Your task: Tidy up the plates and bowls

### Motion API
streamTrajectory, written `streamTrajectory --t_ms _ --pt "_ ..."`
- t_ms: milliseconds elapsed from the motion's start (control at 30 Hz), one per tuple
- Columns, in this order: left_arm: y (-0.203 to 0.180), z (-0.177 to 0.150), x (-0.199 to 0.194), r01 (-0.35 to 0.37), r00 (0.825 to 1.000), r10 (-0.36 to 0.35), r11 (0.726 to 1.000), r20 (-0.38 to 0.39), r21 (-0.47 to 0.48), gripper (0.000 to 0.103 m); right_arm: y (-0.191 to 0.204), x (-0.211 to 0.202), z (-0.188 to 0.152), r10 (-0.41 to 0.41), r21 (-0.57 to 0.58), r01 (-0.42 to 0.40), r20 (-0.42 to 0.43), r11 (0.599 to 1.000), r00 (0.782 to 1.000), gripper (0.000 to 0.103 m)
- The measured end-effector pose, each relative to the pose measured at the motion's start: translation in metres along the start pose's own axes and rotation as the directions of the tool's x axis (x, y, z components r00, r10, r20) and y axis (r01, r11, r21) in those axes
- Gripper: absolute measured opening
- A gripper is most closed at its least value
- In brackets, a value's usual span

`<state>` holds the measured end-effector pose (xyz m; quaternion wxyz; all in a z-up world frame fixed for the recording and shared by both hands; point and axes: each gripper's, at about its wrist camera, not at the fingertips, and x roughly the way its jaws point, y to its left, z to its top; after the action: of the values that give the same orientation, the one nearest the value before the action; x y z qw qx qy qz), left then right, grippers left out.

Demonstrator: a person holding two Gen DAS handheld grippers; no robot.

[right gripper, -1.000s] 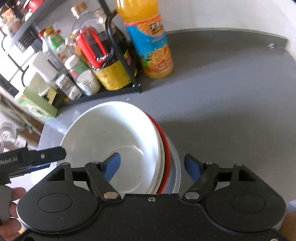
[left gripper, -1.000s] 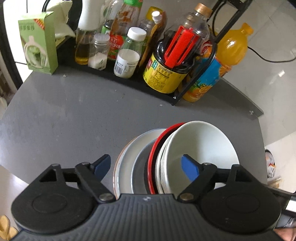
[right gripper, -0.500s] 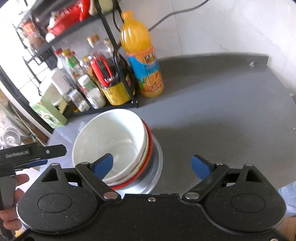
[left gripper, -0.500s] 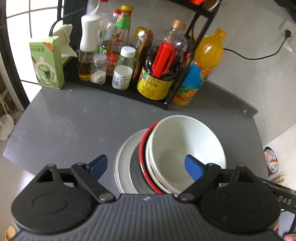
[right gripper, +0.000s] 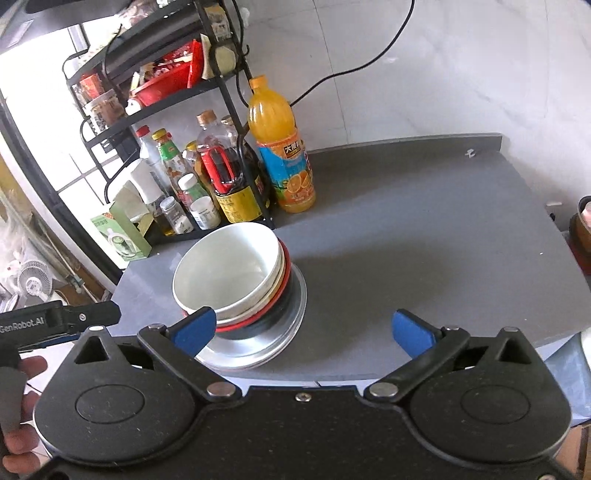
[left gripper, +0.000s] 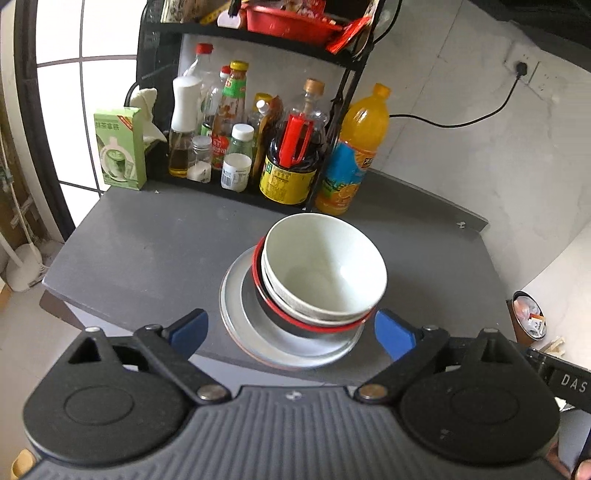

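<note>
A white bowl [left gripper: 325,266] [right gripper: 225,266] sits nested in a red-rimmed black bowl [left gripper: 295,319] [right gripper: 258,317], and both rest on a pale plate [left gripper: 258,332] [right gripper: 255,350] near the front edge of the grey table [left gripper: 147,251] [right gripper: 406,236]. My left gripper [left gripper: 291,332] hovers open above and in front of the stack, holding nothing. My right gripper [right gripper: 303,330] is also open and empty, to the right of the stack, with its left fingertip [right gripper: 194,328] in front of the bowls.
A black rack [left gripper: 255,29] with sauce bottles [left gripper: 288,162] stands at the table's back. An orange juice bottle [left gripper: 351,155] [right gripper: 284,155] is beside it, a green box [left gripper: 118,147] to its left. The other gripper's handle [right gripper: 55,321] and a hand [right gripper: 22,406] show at left.
Both grippers have pulled back and up from the stack. The bowls and plate look smaller and further off; they have stayed in place on the table.
</note>
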<state>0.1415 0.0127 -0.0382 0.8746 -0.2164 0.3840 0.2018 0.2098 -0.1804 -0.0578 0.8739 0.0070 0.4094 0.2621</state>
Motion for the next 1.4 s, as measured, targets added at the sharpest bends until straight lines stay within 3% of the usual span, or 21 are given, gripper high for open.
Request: streamTrajectory --t_ms 267,600,1067,1400 --pt "0.008 -0.009 -0.024 0.019 1.0 -0.019 1.0 0.022 0.013 0.099 0.011 -0.02 -0.01 -0.043 0.008 0.043 0.024 0.999 0.999 0.103" --pt "0.042 -0.008 -0.044 0.044 0.998 -0.048 0.993 0.036 0.111 0.1 0.047 -0.025 -0.026 -0.117 0.042 0.114 0.063 0.993 0.991 0.103" --pt "0.078 -0.012 -0.063 0.126 0.991 -0.135 0.957 0.018 0.262 0.1 0.099 -0.049 -0.06 -0.255 0.091 0.247 0.088 0.965 0.963 0.103" --pt "0.092 -0.021 -0.073 0.177 0.983 -0.183 0.931 -0.011 0.321 0.1 0.122 -0.069 -0.083 -0.299 0.106 0.288 0.102 0.952 0.949 0.103"
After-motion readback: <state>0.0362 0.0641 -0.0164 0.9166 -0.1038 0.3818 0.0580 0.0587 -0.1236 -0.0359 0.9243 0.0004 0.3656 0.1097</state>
